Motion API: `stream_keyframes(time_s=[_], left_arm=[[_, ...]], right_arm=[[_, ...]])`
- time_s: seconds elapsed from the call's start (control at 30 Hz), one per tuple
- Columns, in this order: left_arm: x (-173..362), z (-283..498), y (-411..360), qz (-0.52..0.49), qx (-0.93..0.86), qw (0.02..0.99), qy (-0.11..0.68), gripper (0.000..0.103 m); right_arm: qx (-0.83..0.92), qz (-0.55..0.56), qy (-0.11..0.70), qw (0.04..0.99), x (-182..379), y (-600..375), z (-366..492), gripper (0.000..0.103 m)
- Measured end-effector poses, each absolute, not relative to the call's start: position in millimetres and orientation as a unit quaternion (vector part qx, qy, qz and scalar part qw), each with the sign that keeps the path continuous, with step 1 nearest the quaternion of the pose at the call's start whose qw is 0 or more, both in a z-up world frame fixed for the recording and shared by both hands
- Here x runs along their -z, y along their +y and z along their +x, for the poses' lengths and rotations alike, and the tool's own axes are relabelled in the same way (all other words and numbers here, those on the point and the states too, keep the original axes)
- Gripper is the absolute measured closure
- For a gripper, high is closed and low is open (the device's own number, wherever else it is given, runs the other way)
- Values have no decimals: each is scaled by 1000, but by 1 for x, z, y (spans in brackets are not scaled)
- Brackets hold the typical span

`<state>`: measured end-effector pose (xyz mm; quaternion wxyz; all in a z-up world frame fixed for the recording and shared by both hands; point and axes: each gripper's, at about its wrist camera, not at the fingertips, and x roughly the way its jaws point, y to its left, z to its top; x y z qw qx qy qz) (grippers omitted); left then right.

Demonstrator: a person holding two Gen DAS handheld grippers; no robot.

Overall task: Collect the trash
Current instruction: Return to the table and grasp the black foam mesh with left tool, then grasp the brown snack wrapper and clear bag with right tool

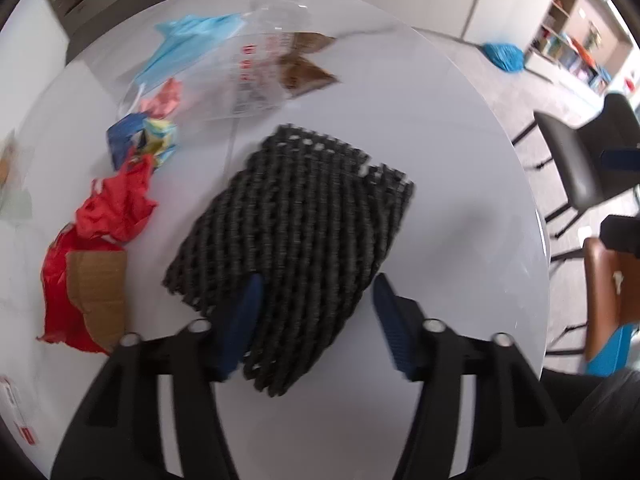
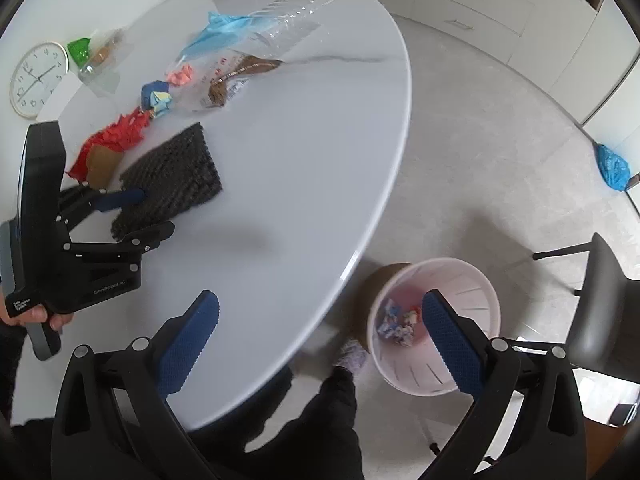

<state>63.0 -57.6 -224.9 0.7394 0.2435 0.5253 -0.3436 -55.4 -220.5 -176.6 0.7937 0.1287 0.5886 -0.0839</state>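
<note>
A black foam mesh sheet (image 1: 300, 208) (image 2: 172, 176) lies on the round white table (image 1: 460, 240) (image 2: 300, 160). My left gripper (image 1: 319, 280) (image 2: 155, 213) points down over its near end with the sheet between the jaws. The left pad rests against the mesh and the right pad stands just off its edge. My right gripper (image 2: 320, 300) hangs open and empty above the table's rim, beside a white bin (image 2: 460, 280) on the floor that holds several crumpled scraps. Beyond the sheet lie a red wrapper (image 1: 116, 208), cardboard (image 1: 96, 284) and a clear plastic bag (image 1: 260, 72).
A blue wrapper (image 1: 128, 140), a pink crumple (image 1: 168, 96), a light blue bag (image 1: 188, 44) and brown paper (image 1: 308, 72) sit further back. A wall clock (image 2: 38, 78) lies at the table's far left. Dark chairs (image 1: 580, 160) (image 2: 600, 300) stand around, and a blue bag (image 2: 612, 166) lies on the floor.
</note>
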Motion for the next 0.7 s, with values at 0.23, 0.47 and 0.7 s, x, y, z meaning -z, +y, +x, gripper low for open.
stream_keyframes(time_s=[0.23, 0.47, 0.7], left_arm=[[216, 77, -34, 169, 333, 751, 544, 85], [182, 73, -18, 98, 314, 776, 539, 86], [150, 66, 7, 42, 294, 794, 530, 86]], right_arm=[[56, 169, 562, 808, 170, -220, -1, 2], [56, 211, 541, 812, 177, -227, 70, 6], [54, 264, 566, 779, 219, -219, 125, 28]])
